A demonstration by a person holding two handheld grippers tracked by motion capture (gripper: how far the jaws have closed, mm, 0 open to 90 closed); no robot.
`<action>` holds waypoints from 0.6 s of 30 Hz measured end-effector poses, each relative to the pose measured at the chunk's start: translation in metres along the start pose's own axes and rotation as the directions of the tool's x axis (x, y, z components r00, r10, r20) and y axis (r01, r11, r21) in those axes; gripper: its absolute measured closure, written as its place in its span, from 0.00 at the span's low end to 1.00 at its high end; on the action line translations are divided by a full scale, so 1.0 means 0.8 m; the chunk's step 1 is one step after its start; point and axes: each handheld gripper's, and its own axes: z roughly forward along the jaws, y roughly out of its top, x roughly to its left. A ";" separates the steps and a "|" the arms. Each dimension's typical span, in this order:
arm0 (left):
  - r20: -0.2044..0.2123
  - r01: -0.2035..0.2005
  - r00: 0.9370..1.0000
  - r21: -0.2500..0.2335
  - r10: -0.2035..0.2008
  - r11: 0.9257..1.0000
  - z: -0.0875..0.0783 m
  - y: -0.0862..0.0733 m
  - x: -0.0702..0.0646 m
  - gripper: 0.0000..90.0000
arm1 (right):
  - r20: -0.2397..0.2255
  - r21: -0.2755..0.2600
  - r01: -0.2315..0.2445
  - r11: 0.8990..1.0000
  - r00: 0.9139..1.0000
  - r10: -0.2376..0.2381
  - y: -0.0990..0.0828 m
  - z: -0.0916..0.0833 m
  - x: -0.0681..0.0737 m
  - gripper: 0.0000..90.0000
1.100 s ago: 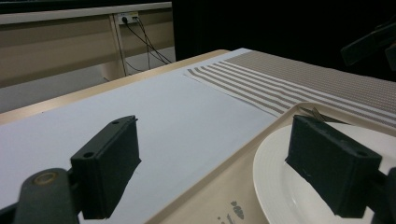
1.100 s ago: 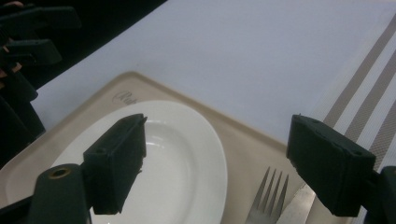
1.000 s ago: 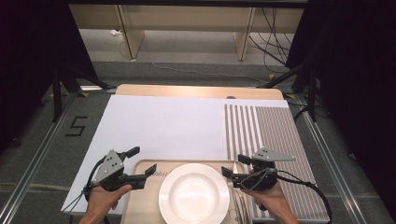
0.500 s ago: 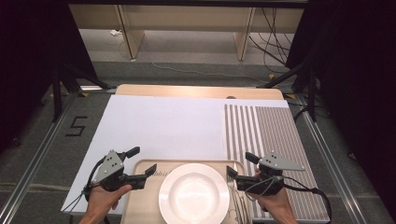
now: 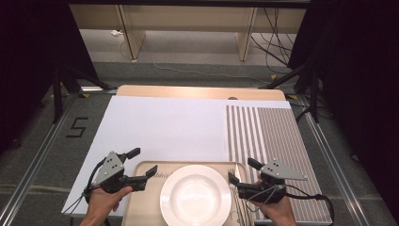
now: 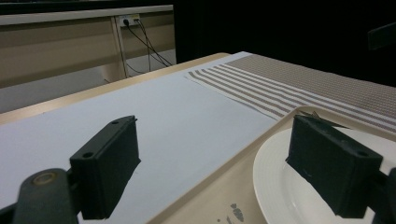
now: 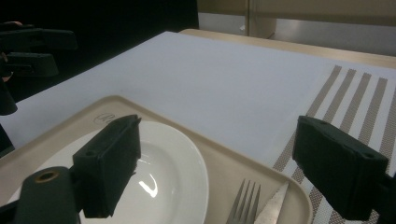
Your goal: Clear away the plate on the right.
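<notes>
A beige tray (image 5: 146, 200) lies at the table's near edge with a white plate (image 5: 195, 200) on it. A fork (image 7: 243, 201) and a knife (image 7: 274, 205) lie on the tray's right side. My left gripper (image 5: 142, 161) hovers open over the tray's left far corner, and its own view shows the plate (image 6: 280, 186) behind its right jaw. My right gripper (image 5: 243, 170) is open above the tray's right edge, over the cutlery. In the right gripper view the plate (image 7: 177, 172) lies between the jaws. Neither holds anything.
A large white sheet (image 5: 164, 127) covers the table's left and middle. A brown striped placemat (image 5: 273, 141) lies on the right, beside the tray. Table legs and cables stand on the floor beyond the table's far edge.
My right gripper has drifted slightly to the right and toward the near edge. The left gripper, plate and tray have stayed put.
</notes>
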 end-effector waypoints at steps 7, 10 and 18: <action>0.001 -0.005 1.000 0.002 0.005 1.000 0.001 0.000 0.000 0.18 | 0.002 -0.049 -0.070 0.996 0.998 0.070 -0.001 -0.005 -0.014 0.19; 0.000 -0.004 1.000 0.001 0.004 1.000 0.001 0.001 0.000 0.18 | 0.025 -0.060 -0.064 0.996 0.998 0.065 0.000 -0.009 -0.016 0.19; 0.000 -0.004 1.000 0.002 0.004 1.000 0.001 0.001 0.000 0.18 | 0.018 -0.073 -0.085 0.994 0.996 0.087 -0.001 -0.008 -0.020 0.19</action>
